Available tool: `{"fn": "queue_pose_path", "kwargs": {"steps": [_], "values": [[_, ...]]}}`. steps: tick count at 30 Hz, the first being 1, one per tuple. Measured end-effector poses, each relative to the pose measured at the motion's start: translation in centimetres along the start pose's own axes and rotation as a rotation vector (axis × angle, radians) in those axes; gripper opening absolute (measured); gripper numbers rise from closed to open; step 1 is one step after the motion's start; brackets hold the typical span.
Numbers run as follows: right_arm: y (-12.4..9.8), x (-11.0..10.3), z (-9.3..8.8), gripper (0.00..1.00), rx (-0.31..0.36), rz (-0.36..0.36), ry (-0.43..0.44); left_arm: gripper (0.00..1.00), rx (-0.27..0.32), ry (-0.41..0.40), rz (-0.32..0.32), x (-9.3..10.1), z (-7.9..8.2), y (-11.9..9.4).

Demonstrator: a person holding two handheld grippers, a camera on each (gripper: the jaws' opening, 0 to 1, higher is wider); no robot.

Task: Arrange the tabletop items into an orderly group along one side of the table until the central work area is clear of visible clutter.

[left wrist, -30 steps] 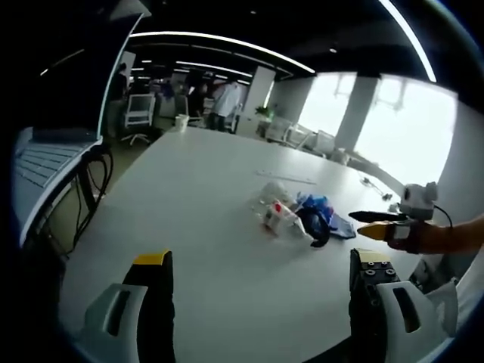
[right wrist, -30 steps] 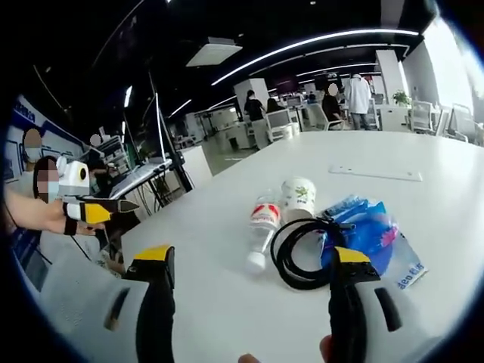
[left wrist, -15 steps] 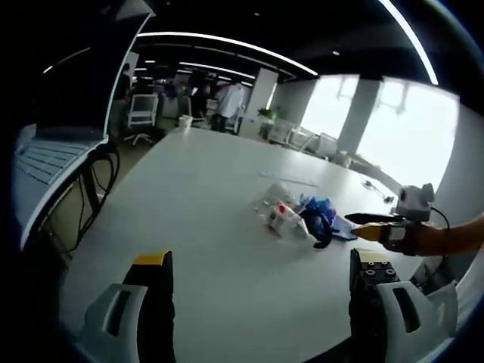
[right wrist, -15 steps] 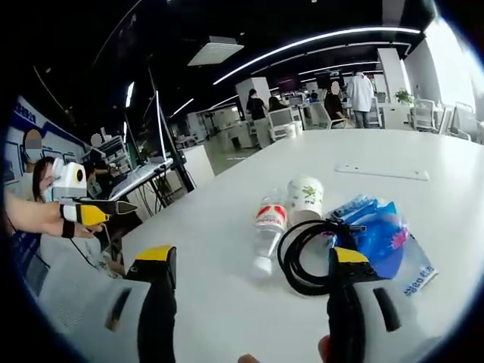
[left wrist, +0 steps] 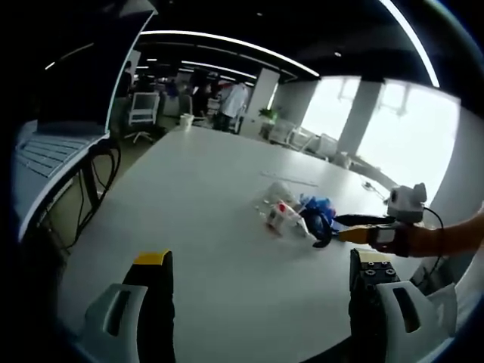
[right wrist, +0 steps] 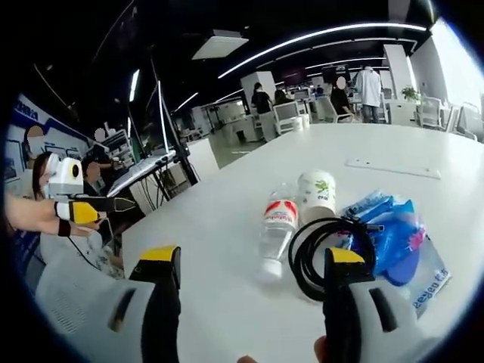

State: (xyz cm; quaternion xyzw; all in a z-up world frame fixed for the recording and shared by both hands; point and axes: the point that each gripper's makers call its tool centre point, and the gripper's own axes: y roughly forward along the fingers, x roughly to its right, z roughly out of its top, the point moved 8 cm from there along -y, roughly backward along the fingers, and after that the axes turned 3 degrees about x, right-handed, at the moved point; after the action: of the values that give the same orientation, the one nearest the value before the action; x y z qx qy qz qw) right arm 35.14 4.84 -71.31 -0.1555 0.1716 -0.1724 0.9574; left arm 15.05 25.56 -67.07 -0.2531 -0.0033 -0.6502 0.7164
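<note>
**Clutter waits mid-desk**

Our right claw [right wrist: 246, 261], jaws wide, nears the black cable [right wrist: 325, 253], bottle [right wrist: 277, 227], cup [right wrist: 317, 195] and blue bag [right wrist: 397, 234] mid-desk [right wrist: 227, 219]. Left claw [left wrist: 257, 265] gapes empty. We should straddle the cable squarely before closing.

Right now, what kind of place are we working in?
Most likely an open-plan office: a long white table, rows of desks with office chairs behind it, and strip ceiling lights overhead. People stand among the far desks.
</note>
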Motion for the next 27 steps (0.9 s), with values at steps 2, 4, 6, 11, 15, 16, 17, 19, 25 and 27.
{"fn": "queue_pose_path", "kwargs": {"steps": [2,4,6,11,15,16,17,19,25,27], "values": [[0.3,0.0,0.0,0.74,-0.003,0.001,-0.006,0.94,0.0,-0.001,0.0,0.0,0.0,0.0],[0.4,0.0,0.0,0.74,-0.007,0.0,-0.005,0.94,0.001,-0.002,0.0,0.0,-0.1,0.0],[0.7,0.1,-0.1,0.73,-0.008,0.001,-0.001,0.94,0.001,-0.004,0.003,-0.1,-0.1,0.0],[1.1,-0.2,-0.2,0.68,-0.016,-0.008,-0.015,0.94,0.002,-0.005,0.008,-0.2,-0.1,0.0],[1.6,-0.3,-0.3,0.66,-0.02,-0.007,-0.002,0.94,0.002,-0.011,0.013,-0.2,-0.2,-0.1],[1.7,-0.2,-0.3,0.65,-0.023,-0.006,-0.004,0.94,0.002,-0.012,0.014,-0.3,-0.2,-0.1],[1.8,-0.3,-0.4,0.65,-0.026,-0.006,-0.005,0.94,0.002,-0.013,0.016,-0.3,-0.2,-0.2],[2.3,0.0,-0.5,0.65,-0.033,-0.003,-0.003,0.94,0.001,-0.013,0.019,-0.4,-0.2,-0.2],[3.0,-0.1,-0.6,0.62,-0.051,-0.002,-0.007,0.94,0.005,-0.016,0.025,-0.7,-0.1,-0.3],[3.3,0.0,-0.7,0.61,-0.058,-0.002,-0.006,0.94,0.005,-0.017,0.025,-0.7,-0.2,-0.3]]}}
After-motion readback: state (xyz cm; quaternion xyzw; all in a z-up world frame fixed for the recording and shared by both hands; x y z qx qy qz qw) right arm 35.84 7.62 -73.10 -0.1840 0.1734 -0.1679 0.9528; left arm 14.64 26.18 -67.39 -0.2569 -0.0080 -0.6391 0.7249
